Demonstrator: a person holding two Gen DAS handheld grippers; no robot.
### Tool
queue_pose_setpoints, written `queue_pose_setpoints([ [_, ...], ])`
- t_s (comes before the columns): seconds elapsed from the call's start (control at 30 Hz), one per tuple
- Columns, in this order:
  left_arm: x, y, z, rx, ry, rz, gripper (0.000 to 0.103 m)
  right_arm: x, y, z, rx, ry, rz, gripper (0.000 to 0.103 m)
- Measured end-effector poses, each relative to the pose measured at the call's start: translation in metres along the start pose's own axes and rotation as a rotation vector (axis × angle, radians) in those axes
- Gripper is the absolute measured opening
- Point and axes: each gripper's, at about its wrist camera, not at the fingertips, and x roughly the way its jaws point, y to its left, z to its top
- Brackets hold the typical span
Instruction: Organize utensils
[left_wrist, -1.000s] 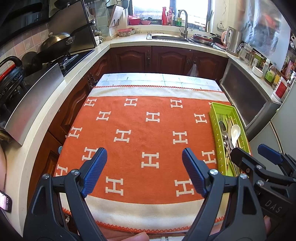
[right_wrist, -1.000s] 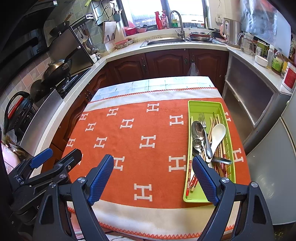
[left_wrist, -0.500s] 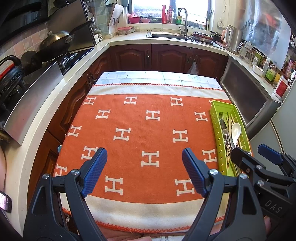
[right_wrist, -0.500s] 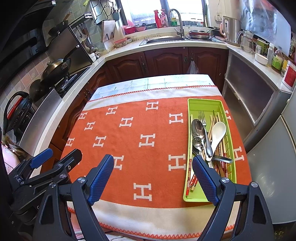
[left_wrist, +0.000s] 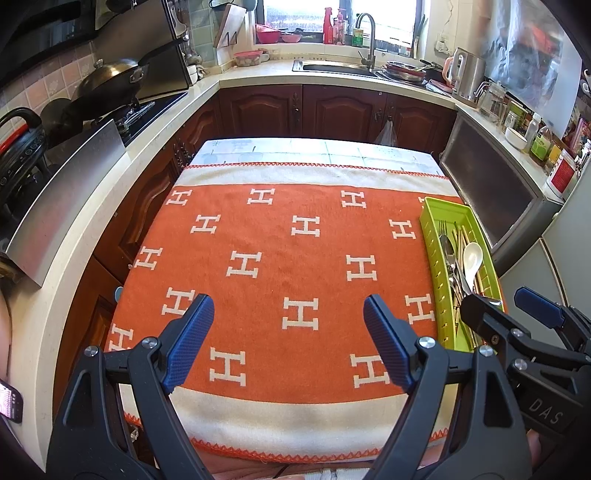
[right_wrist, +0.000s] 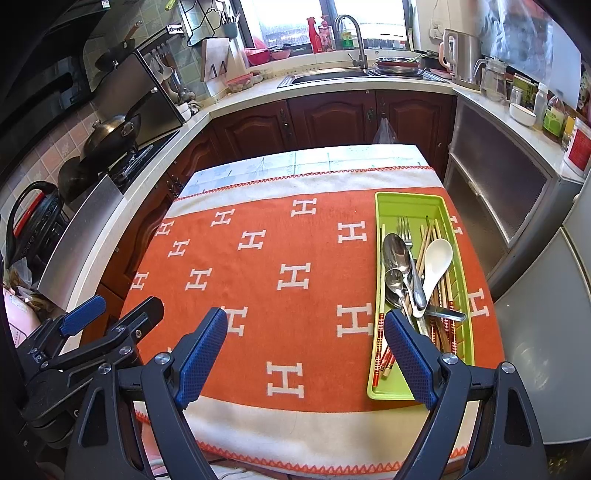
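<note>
A lime-green tray lies along the right side of the orange blanket with white H marks. In it are piled two metal spoons, a fork, a white spoon and several red-ended chopsticks. My right gripper hovers open over the blanket's near part, its right finger beside the tray's near end, with nothing between the pads. My left gripper hangs open and empty over the blanket's near middle. The tray and white spoon sit at its right, partly hidden by the right gripper.
A stove with a wok runs along the left counter. The sink and tap are at the back under the window. A grey cabinet and fridge stand close to the table's right edge. A phone shows at lower left.
</note>
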Motion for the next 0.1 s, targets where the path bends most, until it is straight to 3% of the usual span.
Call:
queue_pose_setpoints([
  [0.1, 0.0023, 0.0014, -0.001, -0.002, 0.005, -0.002, 0.081, 0.0023, 0.0001, -0.0038, -0.001, 0.003, -0.001, 0.088],
])
